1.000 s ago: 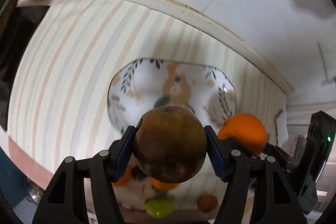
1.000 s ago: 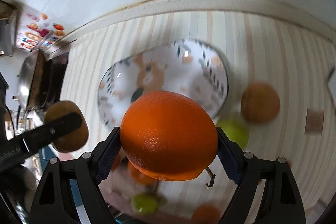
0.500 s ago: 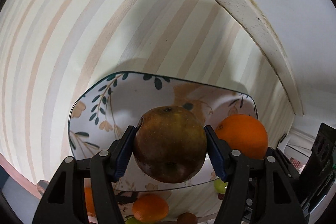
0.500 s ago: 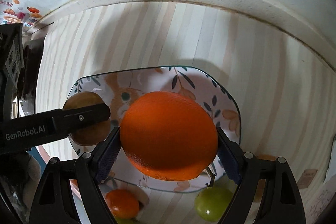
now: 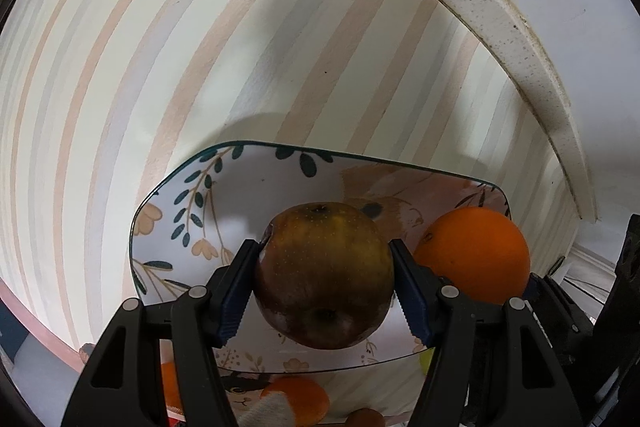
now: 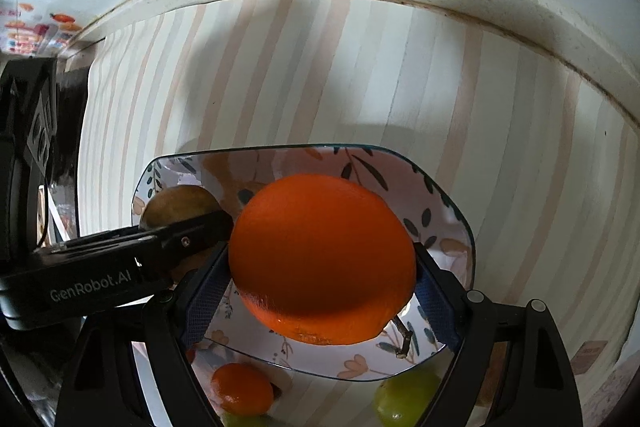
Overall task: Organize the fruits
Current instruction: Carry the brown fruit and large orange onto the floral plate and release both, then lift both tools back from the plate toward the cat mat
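Left wrist view: the left gripper [image 5: 324, 287] points steeply down over a floral plate [image 5: 180, 227], its blue-padded fingers [image 5: 236, 291] clamped on the flanks of a brown apple [image 5: 324, 275]. The apple hangs above the plate's middle; whether it touches the plate cannot be told. Just right of it sits a big orange [image 5: 476, 255], held by the right gripper, whose black frame shows at the lower right. The plate lies on a striped cloth covering the table [image 5: 200, 47], near the table's far edge, where a speckled white ledge [image 5: 500, 27] runs along the wall. Beyond the plate's near rim lie a small orange [image 5: 304, 399] and other fruit, partly hidden.

Right wrist view: the right gripper [image 6: 320, 287] also points down over the plate [image 6: 452, 227], fingers [image 6: 204, 291] set wide and pressed against the sides of the big orange [image 6: 320, 263]. The left gripper [image 6: 120, 259] comes in from the left with the apple [image 6: 176, 207] behind its finger. Near the plate's near rim lie a small orange [image 6: 240, 387] and a green fruit [image 6: 404, 399] on the cloth.
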Available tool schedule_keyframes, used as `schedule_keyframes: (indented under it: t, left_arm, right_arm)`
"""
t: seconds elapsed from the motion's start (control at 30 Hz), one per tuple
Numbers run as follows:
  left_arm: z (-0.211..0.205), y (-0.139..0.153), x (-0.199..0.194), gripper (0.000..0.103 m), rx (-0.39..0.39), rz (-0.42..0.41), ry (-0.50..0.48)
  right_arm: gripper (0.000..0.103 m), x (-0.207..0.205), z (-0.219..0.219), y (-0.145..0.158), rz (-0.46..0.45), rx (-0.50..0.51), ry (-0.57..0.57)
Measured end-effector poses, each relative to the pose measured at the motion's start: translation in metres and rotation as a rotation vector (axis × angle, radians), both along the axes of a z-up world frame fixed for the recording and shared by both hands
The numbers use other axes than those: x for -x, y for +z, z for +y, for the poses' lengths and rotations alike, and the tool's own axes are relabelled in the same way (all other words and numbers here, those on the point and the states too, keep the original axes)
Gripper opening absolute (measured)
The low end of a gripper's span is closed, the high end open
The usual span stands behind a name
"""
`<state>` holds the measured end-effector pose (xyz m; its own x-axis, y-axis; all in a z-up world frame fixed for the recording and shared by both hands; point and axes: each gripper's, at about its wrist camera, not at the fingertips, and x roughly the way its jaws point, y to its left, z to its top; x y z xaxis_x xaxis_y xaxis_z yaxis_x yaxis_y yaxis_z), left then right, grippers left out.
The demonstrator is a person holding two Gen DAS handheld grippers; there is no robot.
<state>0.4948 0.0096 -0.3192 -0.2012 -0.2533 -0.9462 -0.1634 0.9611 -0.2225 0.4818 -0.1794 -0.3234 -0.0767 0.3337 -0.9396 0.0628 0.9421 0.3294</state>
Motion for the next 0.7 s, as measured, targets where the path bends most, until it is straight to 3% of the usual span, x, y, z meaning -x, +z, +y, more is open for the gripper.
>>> schedule_keyframes:
  t: [0.17,0.4,0.7]
  left_arm:
    - [0.001,0.011,0.003,0.083,0.028,-0.033,0.011]
    - [0.003,0.052,0.017,0.084,-0.038,-0.143,-0.042]
    - [0.021,0.099,0.069,0.084,-0.185,-0.313,-0.110]
  right_arm:
    - [0.098,0.003,-0.006,0.008,-0.003,-0.033,-0.060]
    - [0.098,0.018,0.001,0.038,-0.073,0.046,-0.071]
    - [0.098,0.076,0.002,0.080,-0.177,0.169,-0.058]
